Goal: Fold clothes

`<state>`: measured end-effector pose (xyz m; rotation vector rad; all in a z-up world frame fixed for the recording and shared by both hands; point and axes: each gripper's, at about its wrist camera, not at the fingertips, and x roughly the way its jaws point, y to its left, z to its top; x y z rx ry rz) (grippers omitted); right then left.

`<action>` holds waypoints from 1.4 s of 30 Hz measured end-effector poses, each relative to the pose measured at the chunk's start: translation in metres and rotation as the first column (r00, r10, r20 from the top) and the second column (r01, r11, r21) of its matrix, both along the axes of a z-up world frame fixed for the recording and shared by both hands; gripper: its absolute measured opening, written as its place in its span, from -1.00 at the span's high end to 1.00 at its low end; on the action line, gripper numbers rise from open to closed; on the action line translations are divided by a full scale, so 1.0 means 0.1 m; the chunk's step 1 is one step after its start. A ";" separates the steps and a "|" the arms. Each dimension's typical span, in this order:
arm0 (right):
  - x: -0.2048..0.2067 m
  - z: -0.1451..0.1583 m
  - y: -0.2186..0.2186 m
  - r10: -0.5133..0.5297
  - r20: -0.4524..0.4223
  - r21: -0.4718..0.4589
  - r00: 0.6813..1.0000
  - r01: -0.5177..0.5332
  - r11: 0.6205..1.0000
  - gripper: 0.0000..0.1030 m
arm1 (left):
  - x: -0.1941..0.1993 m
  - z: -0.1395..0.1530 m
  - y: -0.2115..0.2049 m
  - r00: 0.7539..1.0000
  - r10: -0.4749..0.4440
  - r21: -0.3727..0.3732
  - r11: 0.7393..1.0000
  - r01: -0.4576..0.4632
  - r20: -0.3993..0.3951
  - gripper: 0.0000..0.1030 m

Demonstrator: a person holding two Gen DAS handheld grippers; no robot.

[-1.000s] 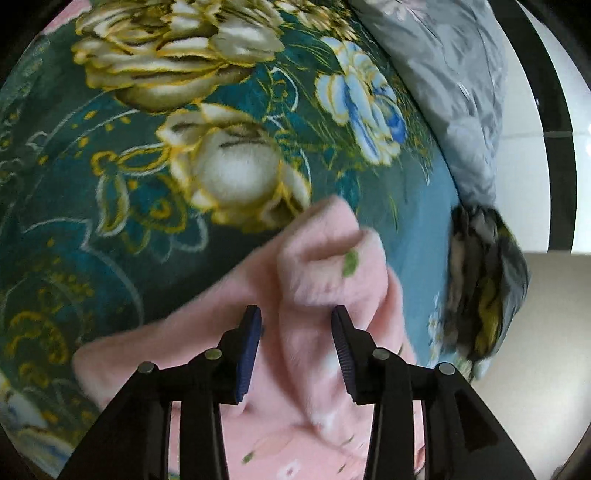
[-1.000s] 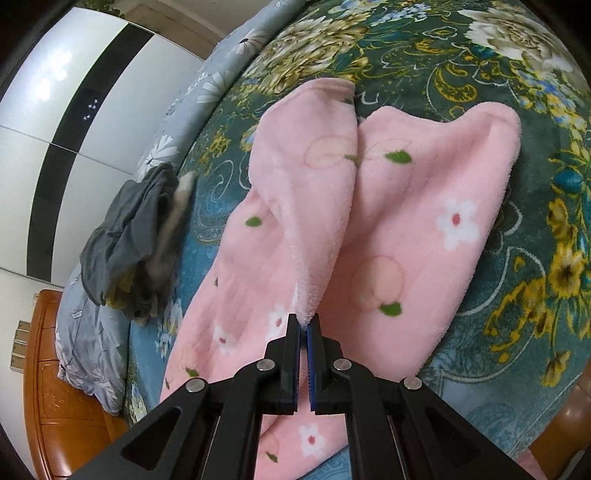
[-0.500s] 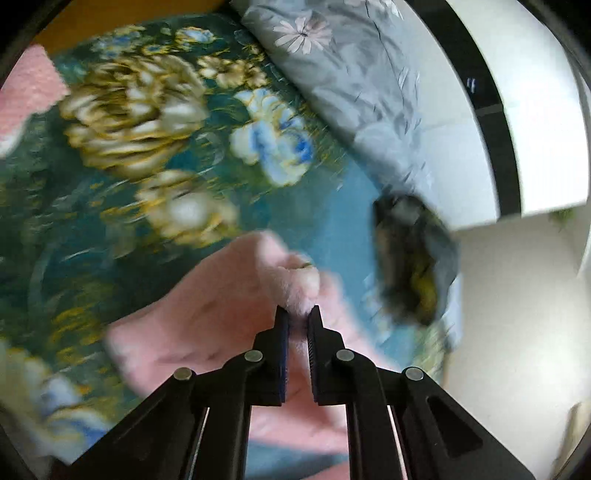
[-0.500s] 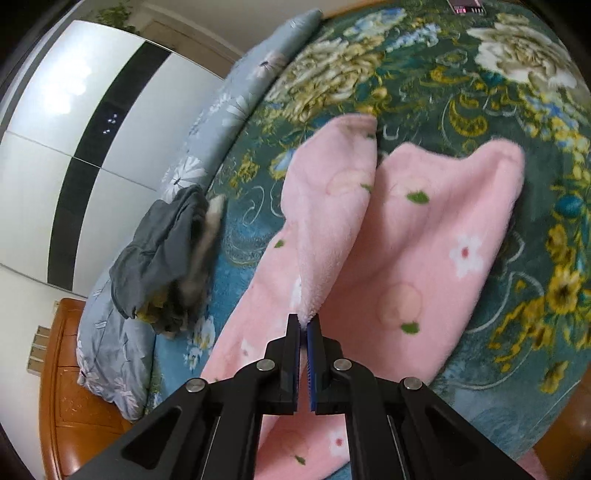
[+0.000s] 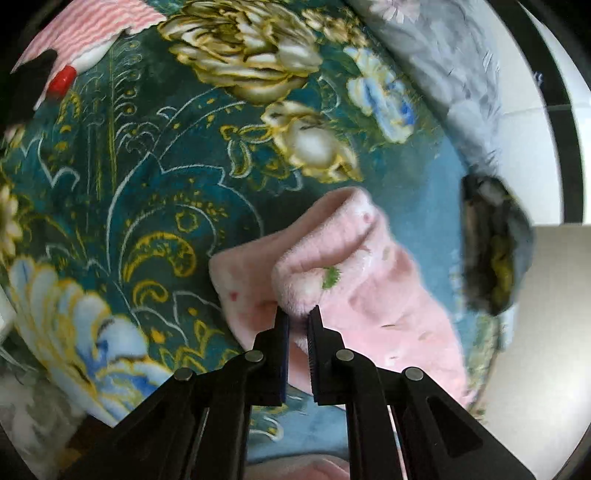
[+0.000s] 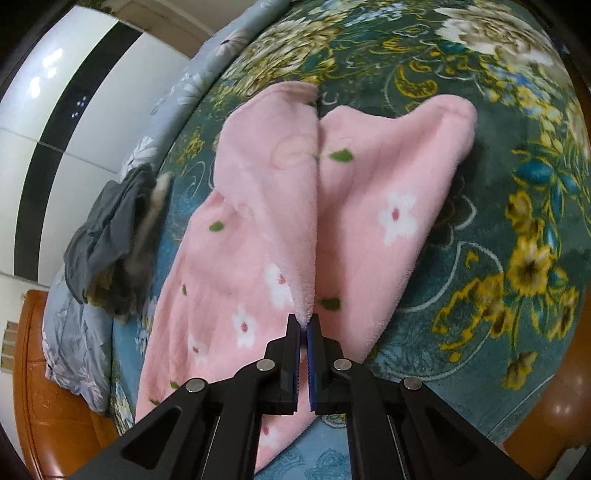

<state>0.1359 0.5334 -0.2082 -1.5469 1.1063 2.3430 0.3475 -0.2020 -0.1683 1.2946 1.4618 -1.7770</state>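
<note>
A pink fleece garment (image 6: 258, 221) with white flowers and green leaves lies on a dark green floral bedspread (image 6: 498, 221). It looks like trousers, the two legs side by side. My right gripper (image 6: 304, 325) is shut on a raised ridge of the pink fleece where the two legs meet. My left gripper (image 5: 298, 317) is shut on a bunched cuff end of the same pink garment (image 5: 347, 266) and holds it lifted off the bedspread (image 5: 147, 184).
A crumpled dark grey garment (image 6: 110, 243) lies on the bed beside the pink one; it also shows in the left view (image 5: 495, 243). A grey floral quilt (image 6: 74, 350) lines the bed's edge. A white and black wardrobe (image 6: 55, 110) stands behind. A striped pink cloth (image 5: 92, 29) lies far off.
My left gripper went from open around the pink cuff to shut on it and has lifted and swung with it. My right gripper stays shut on the fleece ridge, which has shifted a little.
</note>
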 end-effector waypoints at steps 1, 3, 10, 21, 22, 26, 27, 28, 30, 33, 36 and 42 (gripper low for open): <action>-0.02 0.01 -0.02 0.016 0.014 0.025 1.000 -0.016 1.000 0.86 | -0.02 -0.11 0.01 0.999 0.004 0.007 1.000 -0.004 0.039 0.82; -0.05 0.06 -0.06 0.056 0.026 0.084 0.998 -0.058 0.995 0.86 | -0.02 -0.30 0.05 0.995 0.016 0.026 0.999 -0.019 0.100 0.82; -0.41 0.47 -0.15 0.138 -0.008 0.310 0.990 -0.128 0.942 -0.02 | -0.11 -0.42 0.08 0.987 0.005 0.024 1.000 -0.009 0.159 0.80; -1.57 0.22 -0.49 0.183 0.167 0.449 0.969 -0.240 0.861 -0.02 | -0.22 -0.43 0.08 0.979 -0.012 0.016 1.000 0.009 0.206 0.78; -1.57 0.22 -0.45 0.161 0.166 0.442 0.973 -0.220 0.870 0.01 | -0.23 -0.44 0.08 0.978 -0.014 0.016 1.000 0.011 0.210 0.78; -1.50 0.37 -0.25 0.121 0.096 0.357 0.988 -0.148 0.922 0.92 | -0.26 -0.45 0.07 0.975 -0.024 0.018 1.000 0.021 0.223 0.78; -1.47 0.44 -0.21 0.120 0.067 0.331 0.991 -0.135 0.934 0.92 | -0.26 -0.45 0.07 0.975 -0.024 0.019 1.000 0.020 0.221 0.78; -1.44 0.51 -0.16 0.118 0.037 0.304 0.992 -0.123 0.945 0.92 | -0.26 -0.45 0.07 0.975 -0.023 0.020 1.000 0.019 0.220 0.78; -1.32 0.76 -0.03 0.092 -0.090 0.214 0.992 -0.071 0.974 0.92 | -0.24 -0.45 0.07 0.977 -0.016 0.022 1.000 0.011 0.212 0.78; -0.92 1.13 0.33 -0.028 -0.313 0.062 0.949 0.050 0.997 0.92 | -0.21 -0.45 0.08 0.979 -0.006 0.021 1.000 0.001 0.206 0.78; -0.54 1.02 0.69 -0.141 -0.313 0.013 0.939 0.152 0.988 0.92 | -0.21 -0.45 0.09 0.977 -0.006 0.017 1.000 0.003 0.211 0.78; -0.17 0.09 0.97 -0.246 -0.050 -0.044 0.968 0.244 0.969 0.92 | -0.16 -0.35 0.09 0.980 0.018 0.001 1.000 -0.018 0.197 0.79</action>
